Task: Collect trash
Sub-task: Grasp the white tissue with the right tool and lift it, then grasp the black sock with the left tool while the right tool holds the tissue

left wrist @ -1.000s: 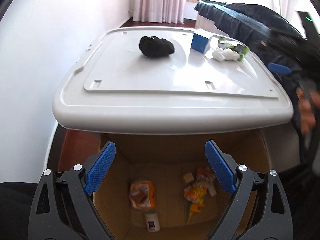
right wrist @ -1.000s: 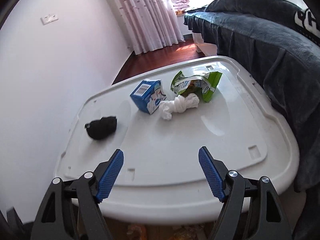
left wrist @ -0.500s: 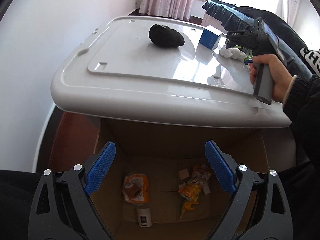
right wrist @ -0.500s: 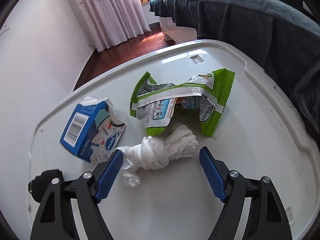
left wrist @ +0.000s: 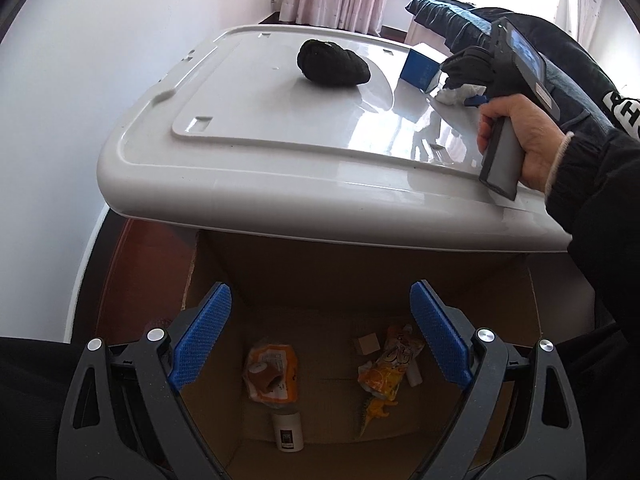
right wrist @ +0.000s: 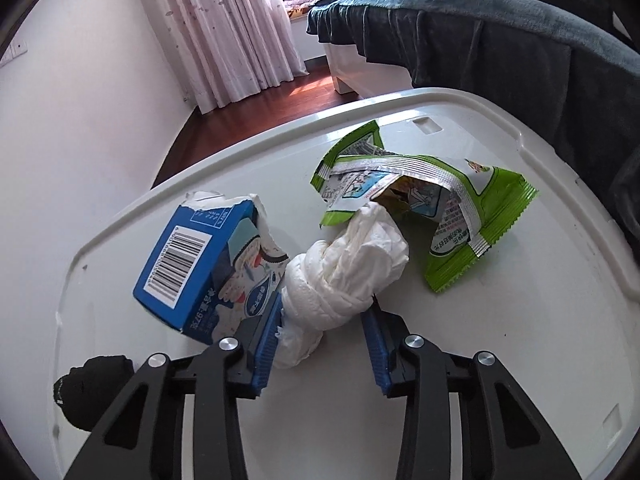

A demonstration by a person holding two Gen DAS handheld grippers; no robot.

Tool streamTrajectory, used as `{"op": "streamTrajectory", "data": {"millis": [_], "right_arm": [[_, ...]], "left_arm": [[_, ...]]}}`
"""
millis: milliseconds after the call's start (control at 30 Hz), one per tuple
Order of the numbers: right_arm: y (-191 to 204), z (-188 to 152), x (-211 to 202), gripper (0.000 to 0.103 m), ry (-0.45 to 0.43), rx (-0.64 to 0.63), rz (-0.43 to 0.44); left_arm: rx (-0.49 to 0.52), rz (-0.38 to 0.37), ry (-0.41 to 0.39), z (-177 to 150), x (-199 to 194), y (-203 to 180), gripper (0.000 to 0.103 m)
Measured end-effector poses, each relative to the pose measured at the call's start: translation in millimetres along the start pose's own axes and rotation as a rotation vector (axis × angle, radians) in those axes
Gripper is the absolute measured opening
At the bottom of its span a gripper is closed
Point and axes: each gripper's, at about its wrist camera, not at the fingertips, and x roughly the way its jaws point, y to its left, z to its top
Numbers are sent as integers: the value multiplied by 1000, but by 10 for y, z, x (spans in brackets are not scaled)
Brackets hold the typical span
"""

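A crumpled white tissue wad (right wrist: 344, 276) lies on the white plastic lid (right wrist: 500, 320), between a torn blue carton (right wrist: 200, 264) and an empty green snack wrapper (right wrist: 432, 208). My right gripper (right wrist: 324, 312) has its blue pads closed against both sides of the tissue wad. A black crumpled lump (left wrist: 332, 64) lies further left on the lid (left wrist: 280, 128). My left gripper (left wrist: 320, 340) is open and empty above a cardboard box (left wrist: 400, 280) under the lid's near edge. The right gripper (left wrist: 476, 100) also shows in the left wrist view.
The box holds an orange wrapper (left wrist: 272, 372), a yellow-orange packet (left wrist: 388, 364) and a small white bottle (left wrist: 288, 428). A white wall (left wrist: 60, 100) runs along the left. A bed with a dark blanket (right wrist: 500, 40) stands right of the lid.
My right gripper has moved forward to the tissue wad and closed its jaws on it. My left gripper has stayed open over the box and shifted slightly.
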Motion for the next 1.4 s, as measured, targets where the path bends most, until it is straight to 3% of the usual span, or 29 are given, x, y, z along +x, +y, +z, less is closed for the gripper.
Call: {"op": "streamTrajectory", "data": {"millis": [167, 400, 567, 667, 900, 1033, 1267, 1400], "right_arm": [[-186, -181, -280, 36, 35, -21, 46], [-299, -667, -975, 37, 105, -195, 108], [-284, -1110, -1600, 37, 52, -319, 147], [-314, -1294, -1789, 37, 2, -351, 143], [-459, -1322, -1738, 37, 1, -313, 162], [-482, -1288, -1661, 37, 16, -284, 182], [-416, -1311, -1556, 37, 41, -298, 190], [-385, -1317, -1494, 37, 52, -307, 191]], "left_arm": [[2, 1, -10, -15, -26, -9, 89], [44, 39, -71, -53, -136, -84, 89], [80, 43, -93, 137, -210, -162, 89], [106, 37, -114, 413, -157, -217, 89], [335, 103, -178, 1194, 257, -387, 89], [432, 91, -220, 1605, 504, -402, 89], [497, 5, -130, 2050, 1047, -392, 89], [508, 21, -49, 2127, 1393, -367, 89]]}}
